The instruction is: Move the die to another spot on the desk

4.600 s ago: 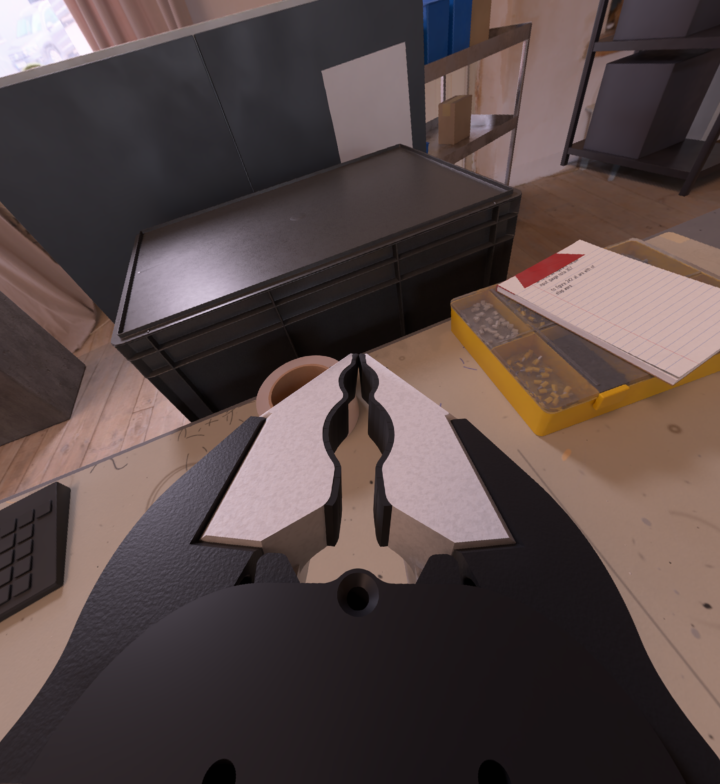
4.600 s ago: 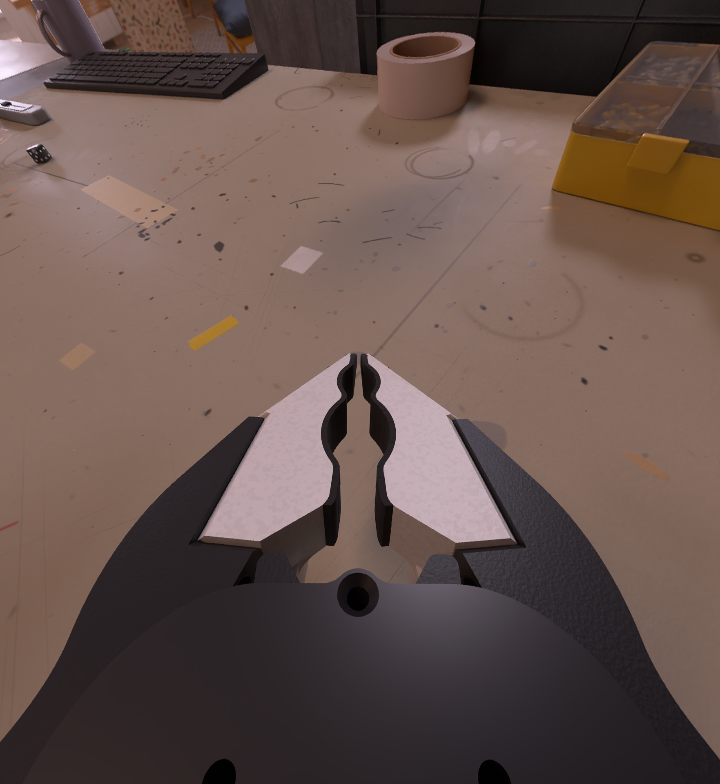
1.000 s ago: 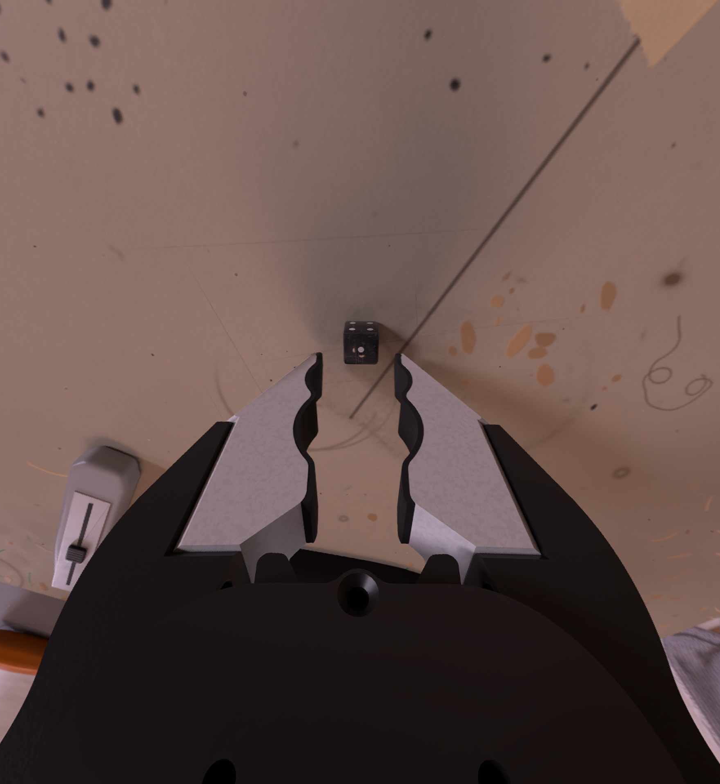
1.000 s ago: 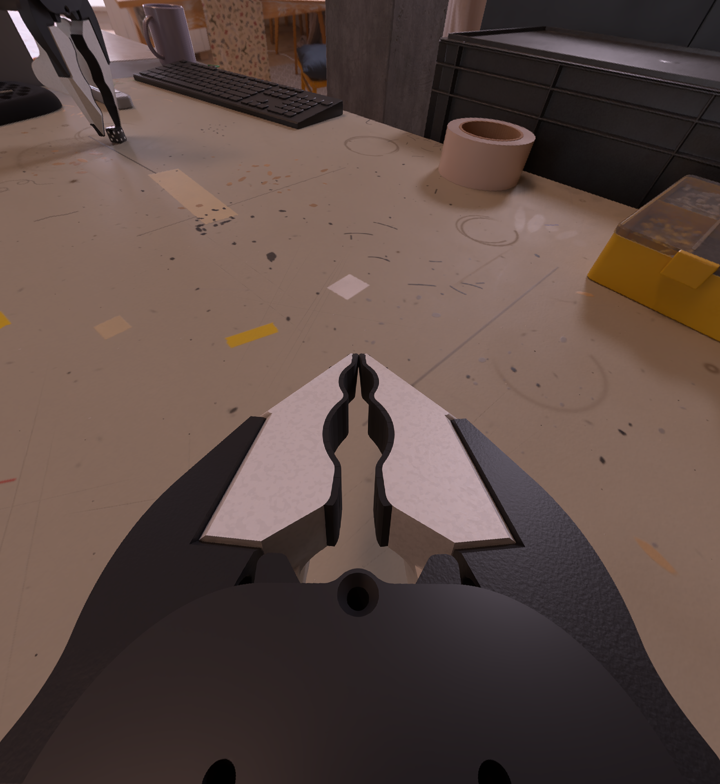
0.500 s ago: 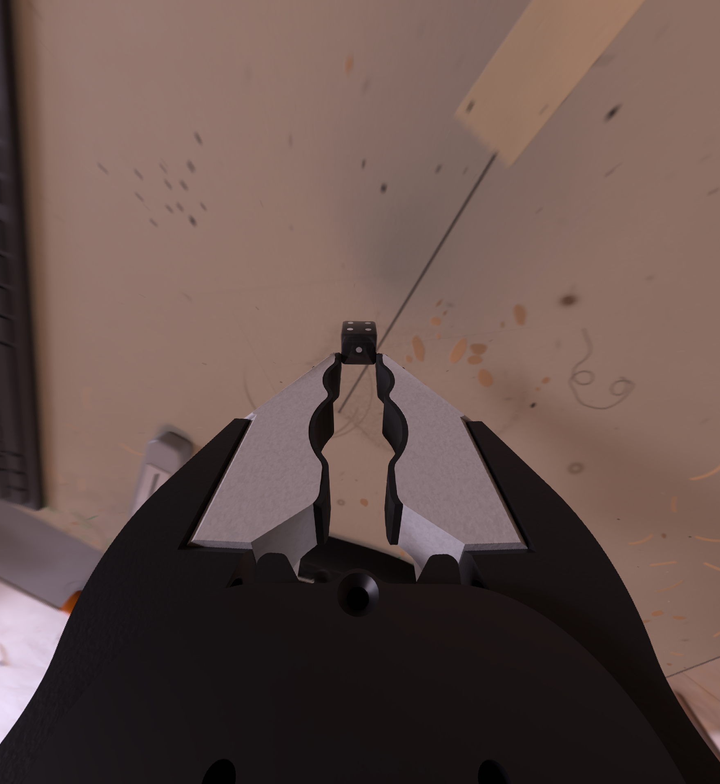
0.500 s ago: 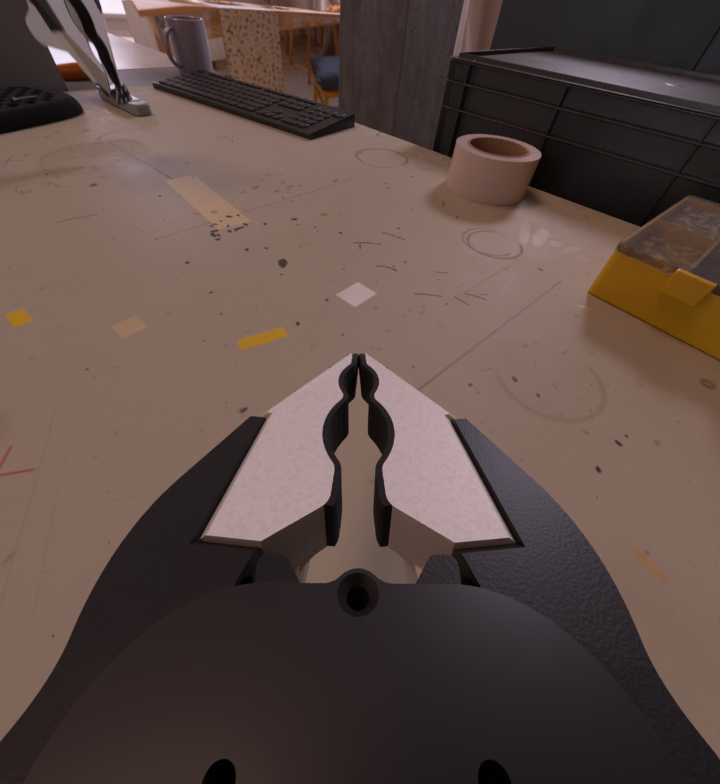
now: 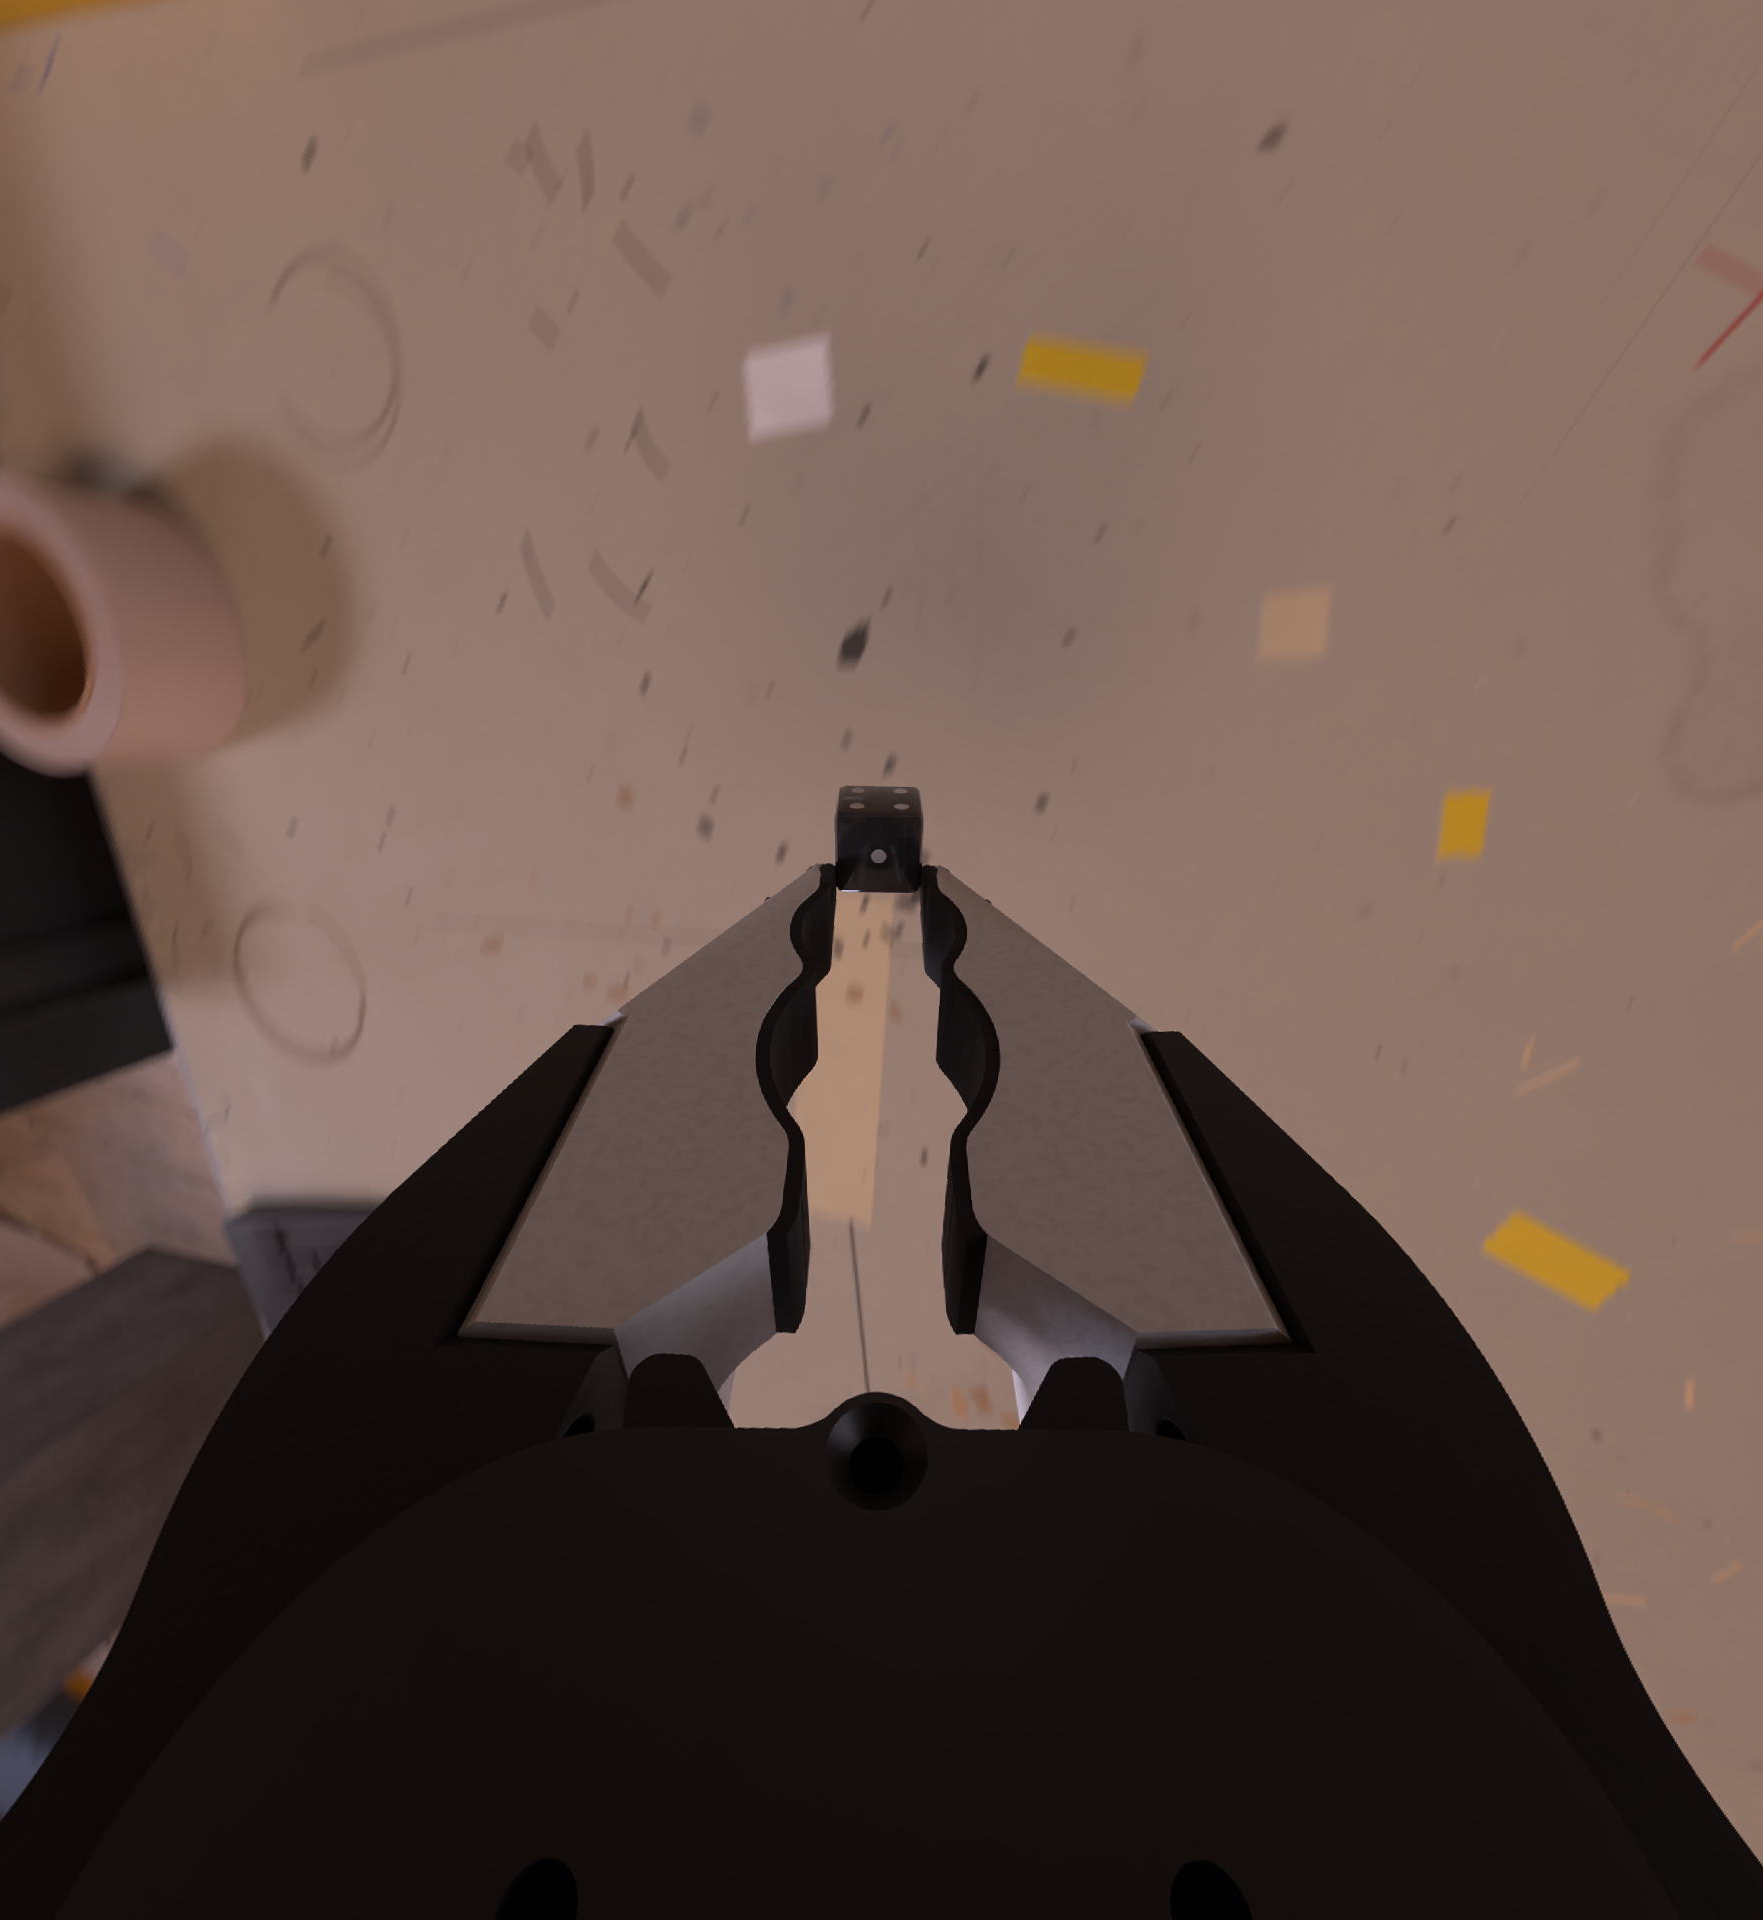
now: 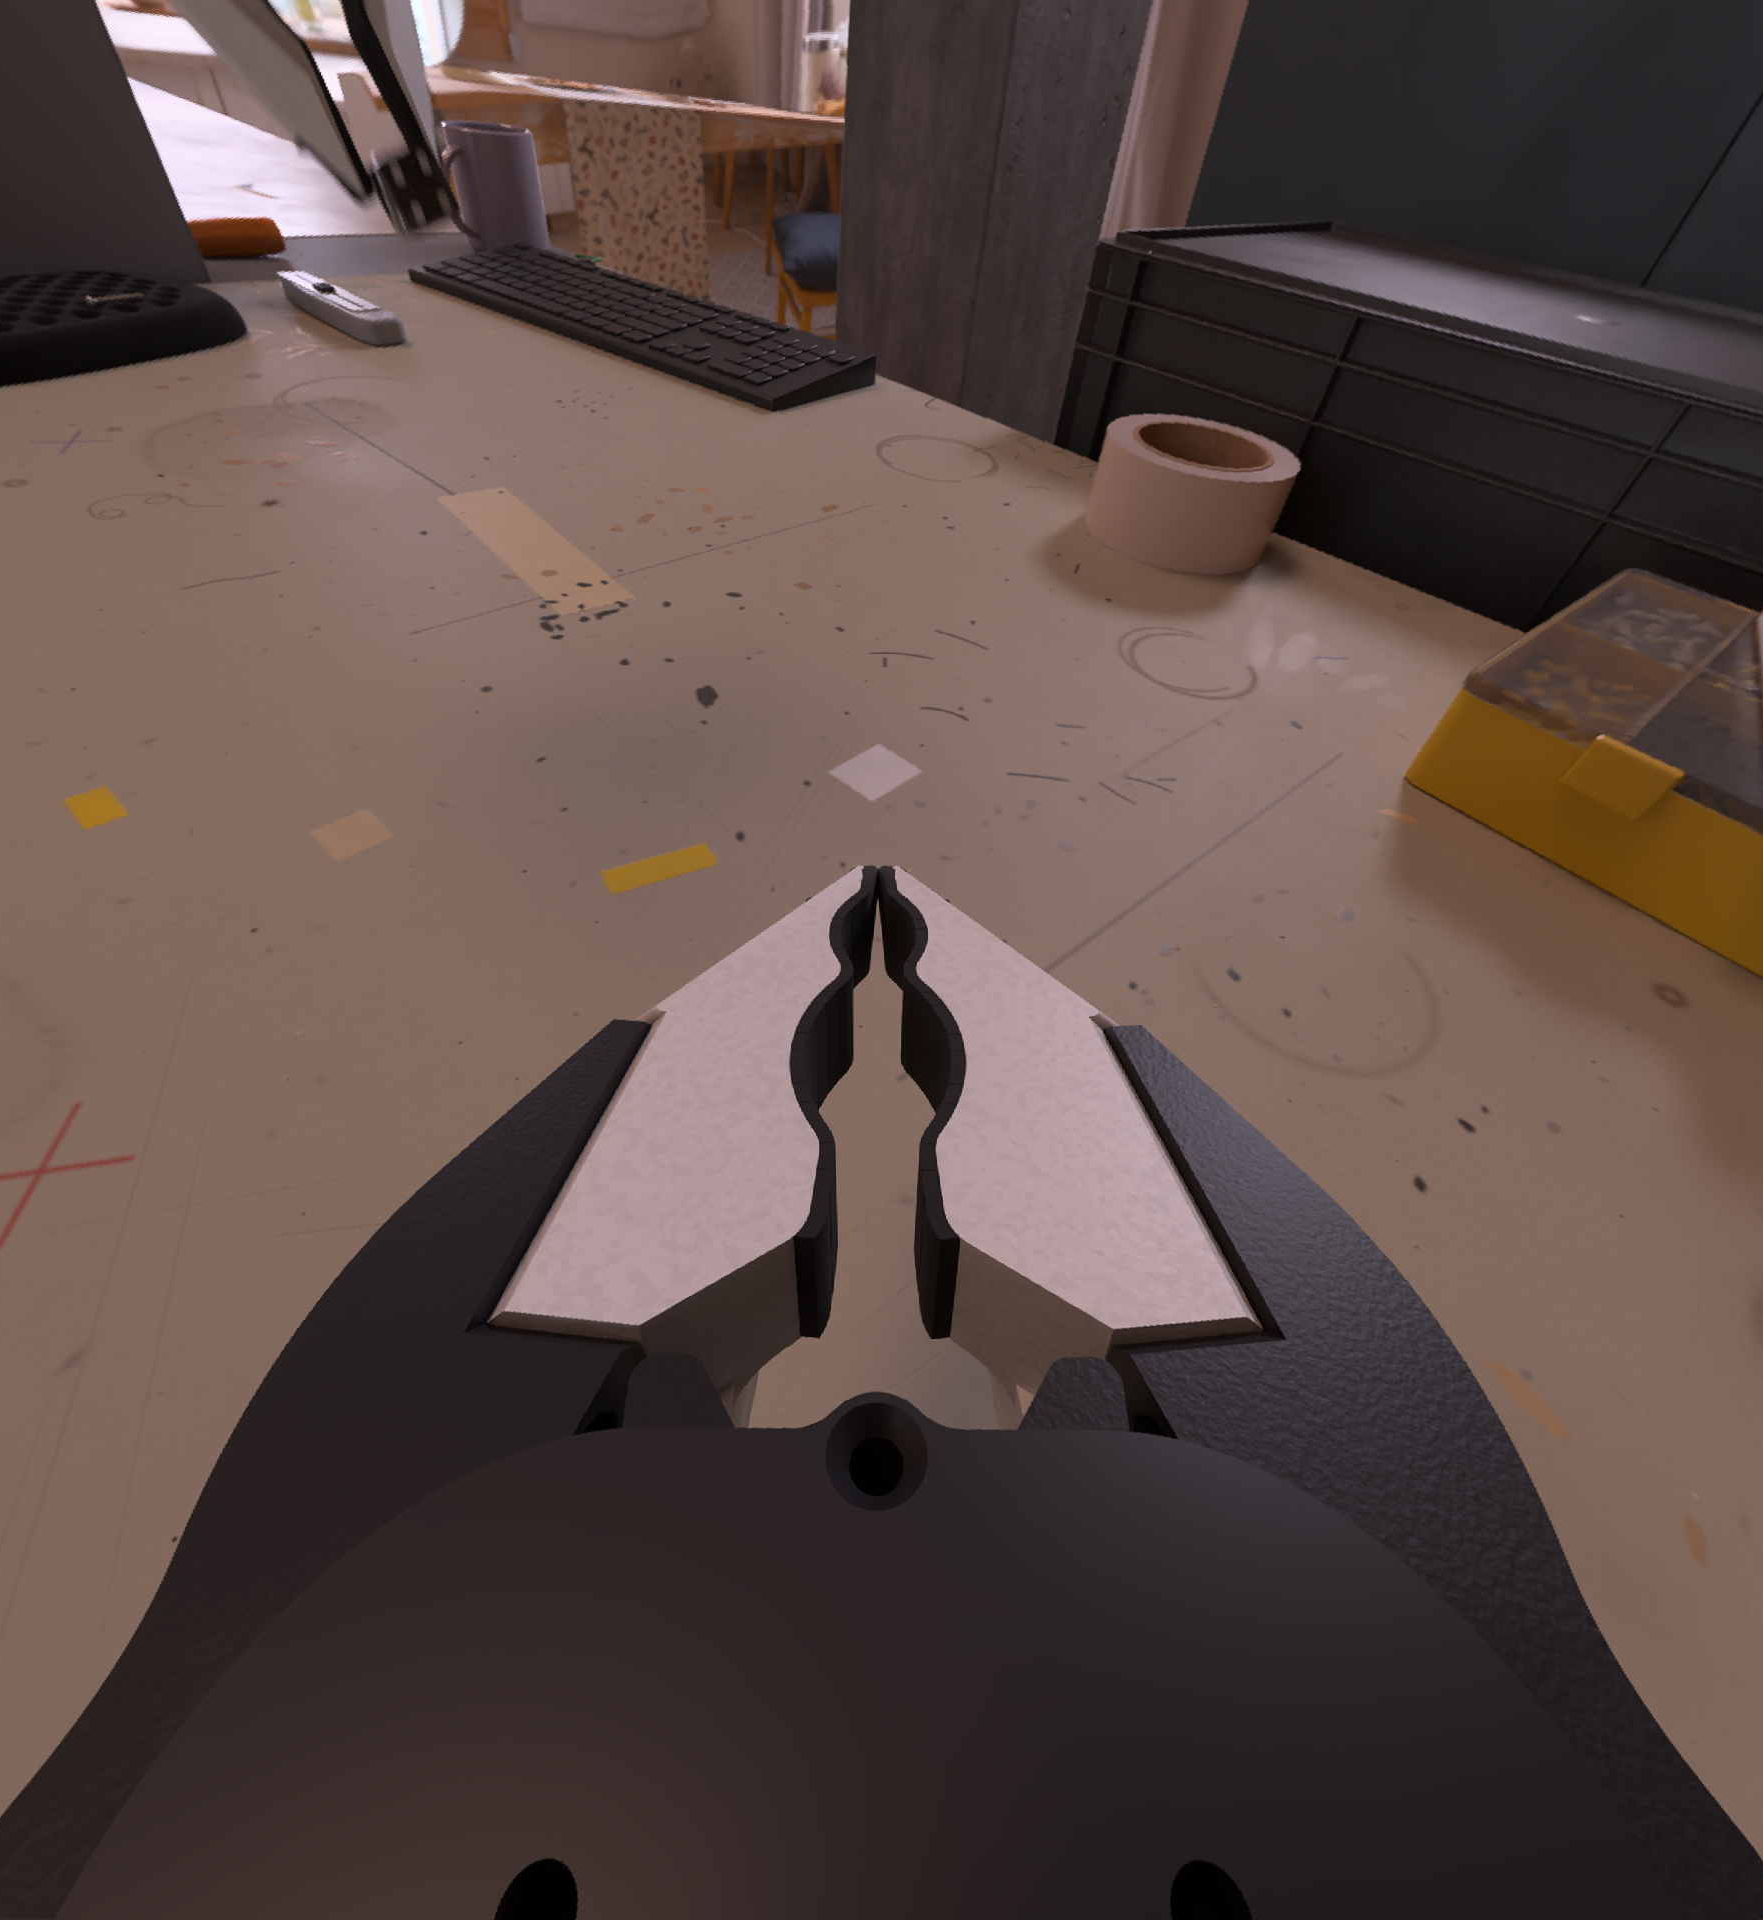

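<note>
Left claw (image 7: 878, 881) clamped on die (image 7: 878, 844) by tips only, above desk (image 7: 1272, 935) right of tape roll (image 7: 77, 634); tiny, light, slick, may slip. Right claw (image 8: 877, 876) together, empty.

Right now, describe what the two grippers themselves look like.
The left gripper and the right gripper look identical: a broad, matte black, textured body with a round hole at its centre, and two tapering fingers with speckled pale grey top faces and wavy black inner edges. No cables, markings or sleeves show.

Black die (image 7: 878, 853) pinched in left tool (image 7: 878, 881) tips — above desk (image 7: 1272, 831).
</note>
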`<state>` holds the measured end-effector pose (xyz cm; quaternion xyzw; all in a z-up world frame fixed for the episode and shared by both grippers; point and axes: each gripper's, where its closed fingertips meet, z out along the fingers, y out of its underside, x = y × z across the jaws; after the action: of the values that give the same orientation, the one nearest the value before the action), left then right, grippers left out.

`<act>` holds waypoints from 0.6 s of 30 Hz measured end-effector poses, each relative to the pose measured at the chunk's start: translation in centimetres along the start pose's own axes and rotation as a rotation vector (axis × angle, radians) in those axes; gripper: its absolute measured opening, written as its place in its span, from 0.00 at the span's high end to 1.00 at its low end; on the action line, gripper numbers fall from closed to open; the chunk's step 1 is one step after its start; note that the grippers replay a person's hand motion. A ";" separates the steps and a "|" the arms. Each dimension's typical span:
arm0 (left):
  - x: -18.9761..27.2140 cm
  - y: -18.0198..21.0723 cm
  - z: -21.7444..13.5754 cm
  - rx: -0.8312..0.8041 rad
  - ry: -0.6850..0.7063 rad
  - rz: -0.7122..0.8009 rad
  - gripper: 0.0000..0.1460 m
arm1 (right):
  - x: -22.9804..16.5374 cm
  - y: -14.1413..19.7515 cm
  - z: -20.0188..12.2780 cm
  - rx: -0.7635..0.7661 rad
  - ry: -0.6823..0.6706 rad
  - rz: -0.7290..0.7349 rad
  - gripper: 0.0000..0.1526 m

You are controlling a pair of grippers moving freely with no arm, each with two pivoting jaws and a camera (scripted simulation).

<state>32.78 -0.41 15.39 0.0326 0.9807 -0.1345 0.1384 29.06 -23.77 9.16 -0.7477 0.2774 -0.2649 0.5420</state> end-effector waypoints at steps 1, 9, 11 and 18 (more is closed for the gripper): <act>0.6 -1.8 1.2 0.011 0.024 0.022 0.89 | 0.2 -0.1 -0.1 0.003 0.007 -0.001 1.00; 3.4 -11.6 12.2 0.055 0.165 0.033 0.89 | 2.0 -0.5 -1.0 0.022 0.066 0.042 1.00; 4.3 -12.9 14.3 0.046 0.211 0.037 0.89 | 2.5 -0.6 -1.2 0.029 0.077 0.051 1.00; 5.9 -14.7 17.5 0.037 0.275 0.030 0.89 | 3.2 -1.0 -1.8 0.043 0.098 0.053 1.00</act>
<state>30.20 -19.11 1.31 0.0679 0.9872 -0.1446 0.0041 30.23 -26.95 10.86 -0.7143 0.3177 -0.2926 0.5506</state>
